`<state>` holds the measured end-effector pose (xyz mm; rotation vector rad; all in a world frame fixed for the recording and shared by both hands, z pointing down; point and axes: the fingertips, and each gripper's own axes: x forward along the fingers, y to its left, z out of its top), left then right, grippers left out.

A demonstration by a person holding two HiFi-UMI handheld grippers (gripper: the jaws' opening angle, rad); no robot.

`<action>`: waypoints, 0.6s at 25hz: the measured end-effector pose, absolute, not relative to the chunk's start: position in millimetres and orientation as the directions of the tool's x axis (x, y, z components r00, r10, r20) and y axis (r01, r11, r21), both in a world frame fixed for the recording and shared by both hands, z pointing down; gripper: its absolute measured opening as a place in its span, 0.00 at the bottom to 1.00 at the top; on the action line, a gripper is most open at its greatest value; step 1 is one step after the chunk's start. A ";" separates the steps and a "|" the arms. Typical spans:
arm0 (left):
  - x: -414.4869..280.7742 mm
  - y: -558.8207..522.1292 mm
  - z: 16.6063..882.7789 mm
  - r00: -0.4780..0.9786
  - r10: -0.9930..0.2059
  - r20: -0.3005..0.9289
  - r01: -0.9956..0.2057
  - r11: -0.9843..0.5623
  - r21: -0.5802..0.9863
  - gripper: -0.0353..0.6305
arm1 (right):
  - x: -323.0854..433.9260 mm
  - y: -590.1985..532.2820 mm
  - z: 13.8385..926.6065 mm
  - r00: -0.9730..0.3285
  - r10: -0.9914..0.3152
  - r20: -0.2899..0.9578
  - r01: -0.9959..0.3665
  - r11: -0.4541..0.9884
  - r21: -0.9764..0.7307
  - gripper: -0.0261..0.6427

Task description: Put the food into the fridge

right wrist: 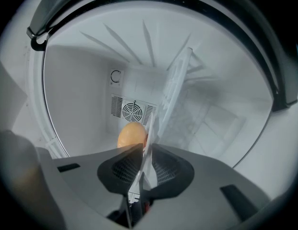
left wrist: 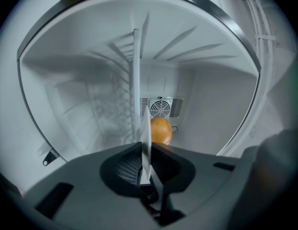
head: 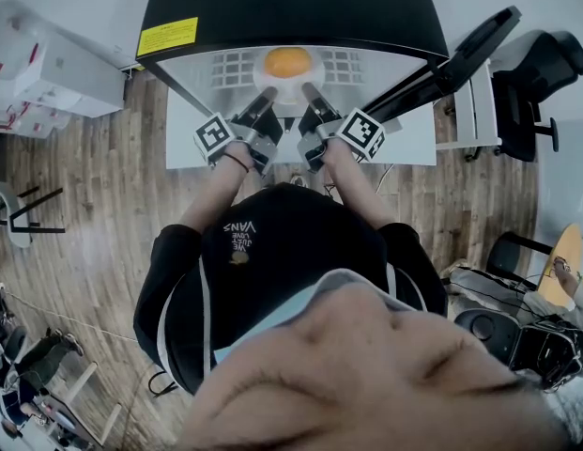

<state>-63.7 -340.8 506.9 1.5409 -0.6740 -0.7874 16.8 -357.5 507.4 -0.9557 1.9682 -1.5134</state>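
An orange (head: 288, 62) lies on a thin white tray (head: 385, 69) in the open black fridge (head: 291, 3). Both grippers hold the tray's near edge. My left gripper (head: 270, 92) is shut on it to the orange's left, my right gripper (head: 308, 89) to its right. The left gripper view has the tray (left wrist: 135, 80) edge-on, pinched in the gripper (left wrist: 145, 150), with the orange (left wrist: 160, 130) beyond. In the right gripper view the tray (right wrist: 175, 80) runs out from the gripper (right wrist: 146, 150), past the orange (right wrist: 132, 134).
The fridge's white back wall carries a round fan vent (left wrist: 160, 108) (right wrist: 134, 110). Its door (head: 460, 54) hangs open at the right. A black office chair (head: 535, 83) stands at the right and white boxes (head: 47, 64) at the left on the wooden floor.
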 end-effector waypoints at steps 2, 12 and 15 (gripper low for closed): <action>-64.4 -342.7 505.5 0.594 -0.798 -0.108 0.023 -0.117 0.993 0.09 | 17.5 -359.1 507.8 -0.641 -0.765 0.051 -0.249 0.144 -0.958 0.11; -69.7 -348.4 504.4 0.563 -0.817 -0.123 0.021 -0.135 0.991 0.11 | 21.5 -360.0 501.9 -0.642 -0.766 0.017 -0.245 0.184 -0.952 0.14; -70.7 -348.4 503.8 0.562 -0.818 -0.125 0.019 -0.138 0.990 0.11 | 26.6 -359.8 500.2 -0.633 -0.774 0.018 -0.257 0.188 -0.948 0.14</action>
